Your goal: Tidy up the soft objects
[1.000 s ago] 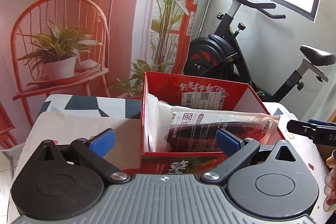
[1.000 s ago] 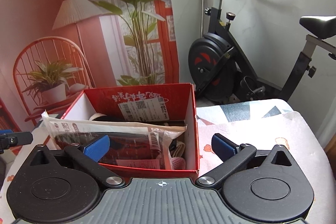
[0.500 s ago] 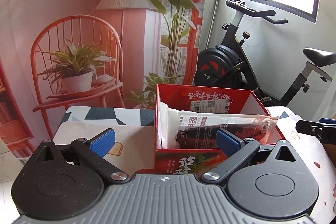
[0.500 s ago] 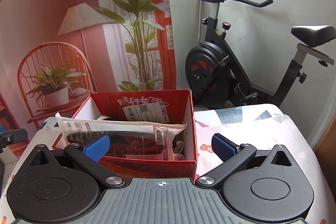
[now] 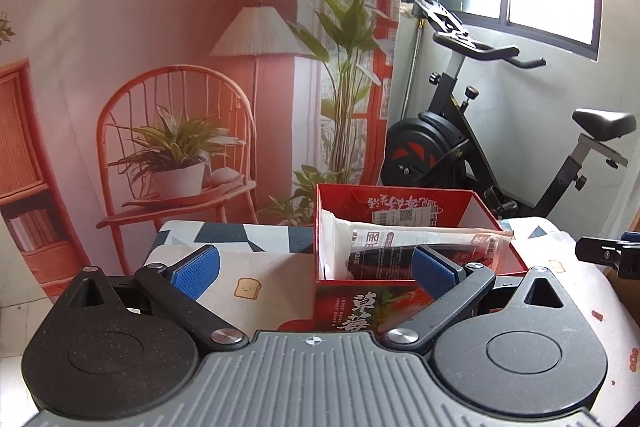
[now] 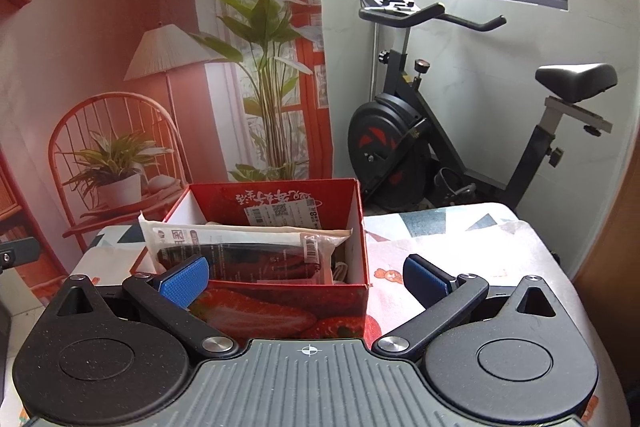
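A red strawberry-print box (image 5: 360,303) (image 6: 288,311) stands on the table. A clear plastic packet with dark contents (image 5: 424,251) (image 6: 256,251) lies inside it, its top edge above the rim. My left gripper (image 5: 316,267) is open and empty, held back from the box's near left corner. My right gripper (image 6: 306,277) is open and empty, in front of the box's near right corner. The right gripper's tip shows at the right edge of the left wrist view (image 5: 608,255).
The table wears a patterned cloth (image 5: 248,267) (image 6: 460,251) with cartoon prints. An exercise bike (image 6: 440,131) stands behind the table by the window. A printed backdrop with a chair and plants (image 5: 176,147) hangs behind the table at left.
Both grippers have pulled back and risen away from the box, which now looks smaller and lower. Both stay open and empty. The packet stays in the box.
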